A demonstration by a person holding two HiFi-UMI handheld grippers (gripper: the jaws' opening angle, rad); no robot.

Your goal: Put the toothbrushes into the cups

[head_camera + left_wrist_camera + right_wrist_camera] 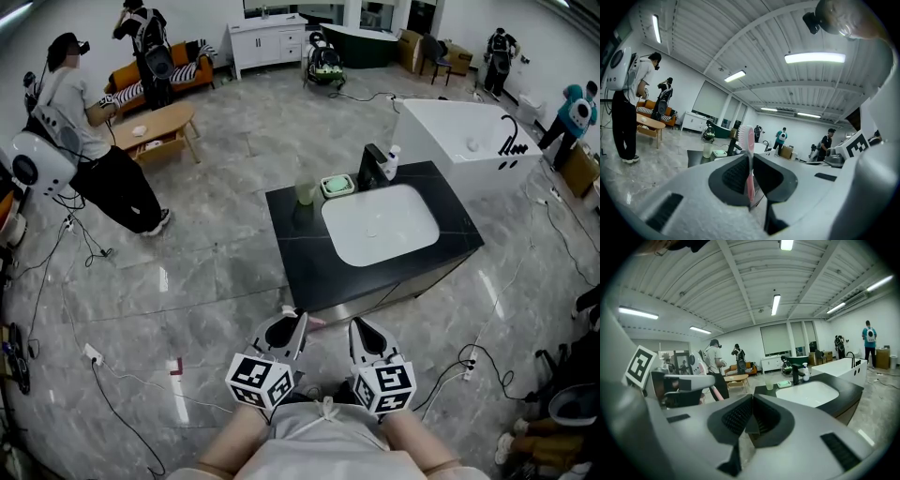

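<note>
Since the surface [291, 258] sits well ahead of me, both claws hang low in front of my body, nowhere near anything to drop stuff into; left claw [750, 161] is pinching a pink toothbrush [749, 140] by the handle, bristle head poking up past the tips; that's fine for carrying, I reckon, but the handle end has to go into the cup first, so some wrist turning is probably needed; right claw [750, 404] is pressed together with nothing in it, my guess is it's kept tidy so it doesn't snag anything; the cup [305, 192] stands at the far left corner of the surface, just beside a green soap dish [337, 185] and behind the white sink [380, 225]; I can only make out one cup from here, so no idea where a second would be; the pads squeeze that thin handle edge-on, so I'd guess it could pivot if it bumps the rim; task-wise I'd call this the carry stage, and the cup is too small in view to say whether anything's in it.
</note>
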